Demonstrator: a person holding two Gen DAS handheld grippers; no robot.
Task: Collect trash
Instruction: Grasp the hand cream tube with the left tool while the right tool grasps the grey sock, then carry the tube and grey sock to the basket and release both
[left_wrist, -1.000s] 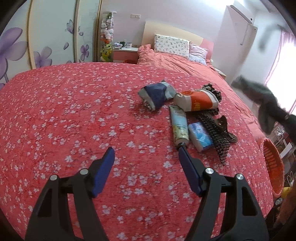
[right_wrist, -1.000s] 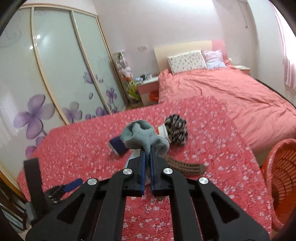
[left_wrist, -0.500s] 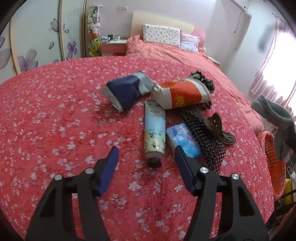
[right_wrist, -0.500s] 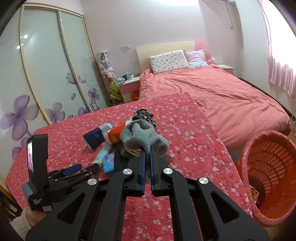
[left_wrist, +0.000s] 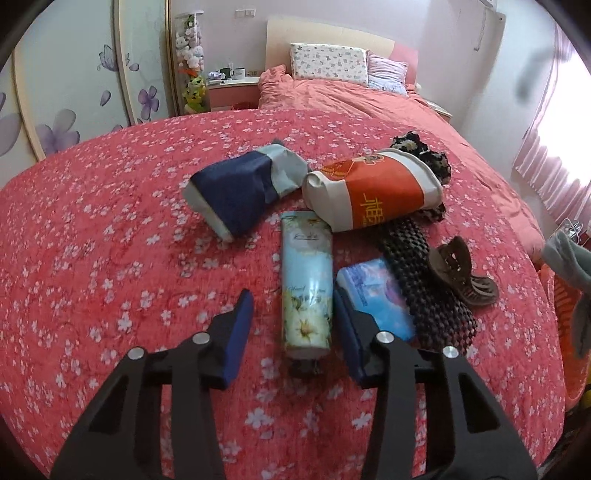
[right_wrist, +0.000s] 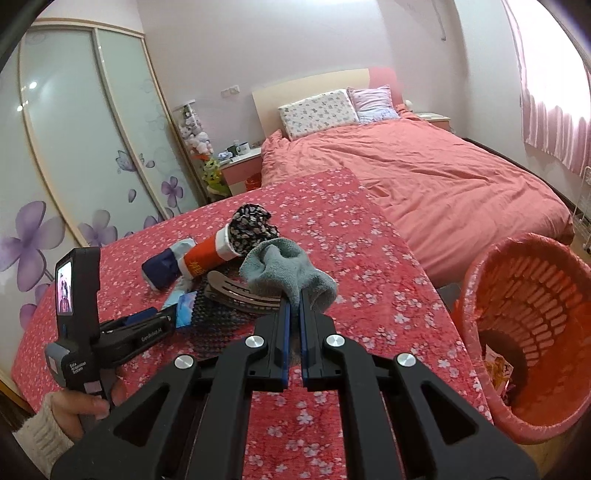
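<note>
My left gripper (left_wrist: 293, 314) is open, its jaws on either side of the cap end of a pale blue flowered tube (left_wrist: 306, 284) lying on the red flowered table (left_wrist: 92, 258). Beside the tube lie a blue tissue pack (left_wrist: 373, 295), a crushed orange-and-white cup (left_wrist: 373, 192), a navy and grey pouch (left_wrist: 236, 192), a black woven strip (left_wrist: 424, 291) and a brown hair clip (left_wrist: 461, 273). My right gripper (right_wrist: 293, 302) is shut on a grey sock (right_wrist: 288, 273), held above the table's right part. An orange basket (right_wrist: 535, 332) stands on the floor to the right.
A bed with a pink cover (right_wrist: 443, 177) lies behind the table. A wardrobe with flower-printed sliding doors (right_wrist: 74, 147) lines the left wall. A bedside table (left_wrist: 232, 92) with mugs stands by the headboard. The basket holds some wrappers (right_wrist: 498, 369).
My left gripper moved forward and now straddles the tube. My right gripper carried the grey sock rightwards, and the orange basket has come much closer into view.
</note>
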